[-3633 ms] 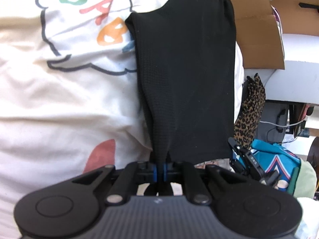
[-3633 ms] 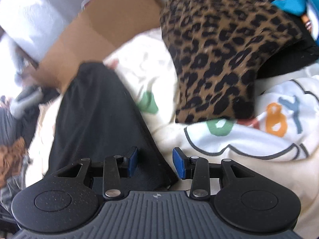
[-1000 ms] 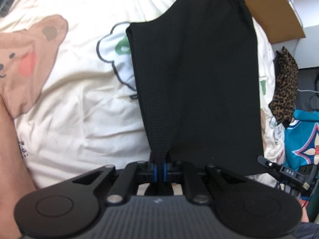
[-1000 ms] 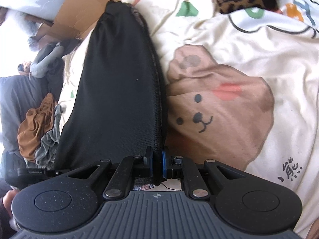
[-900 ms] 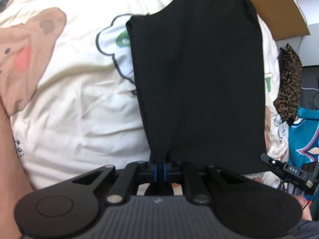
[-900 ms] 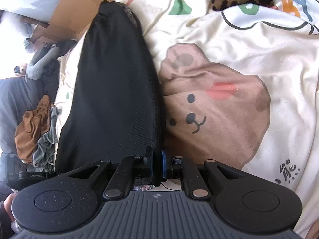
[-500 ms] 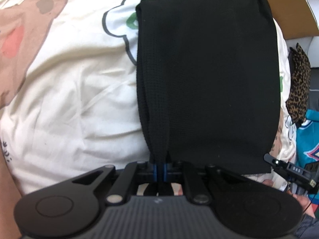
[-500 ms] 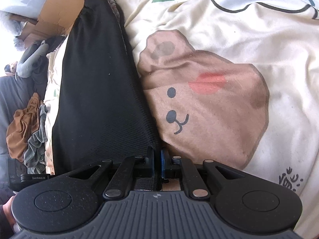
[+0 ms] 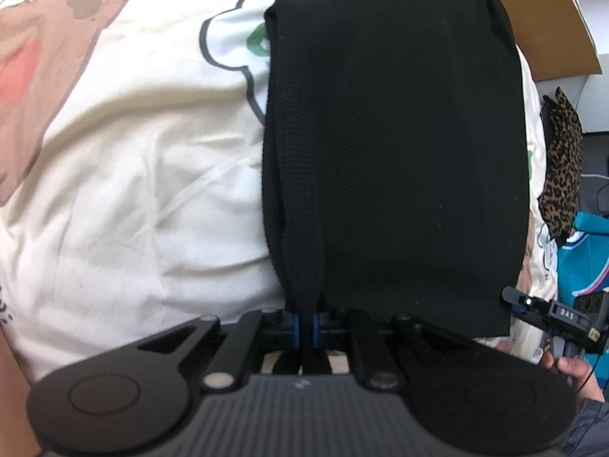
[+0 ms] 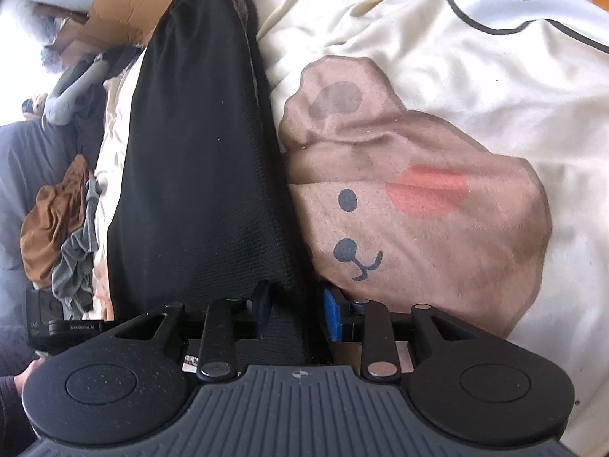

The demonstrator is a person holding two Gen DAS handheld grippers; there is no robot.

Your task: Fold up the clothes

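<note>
At the far left of the left wrist view the cream bedsheet [image 9: 144,175] shows a brown bear print, then wrinkled bare cloth. Next comes the black garment [image 9: 399,160], lying on the bed as a long doubled panel that runs away from the camera. The left claw [image 9: 306,323] is clenched on the garment's near corner, a narrow pleat of cloth pinched between its blue pads. Farther right, the right claw [image 10: 293,310] stands released, its pads spread apart with the garment's other near corner lying loose between them.

Judging by this, the near hem is being set down after being carried over the rest. To do it well, the left corner should come down level with the right one so the hem lies straight and the side edges stack, and the pleat by the left pads should be smoothed before letting go. Whether another fold follows cannot be told from here.

Beyond the garment's far end sits a cardboard box [image 9: 548,19]. At the right edge a leopard-print cloth [image 9: 561,175] hangs beside a teal garment [image 9: 582,262]; a heap of brown and grey clothes [image 10: 61,228] lies off the bed's side. None of these lies on the garment.
</note>
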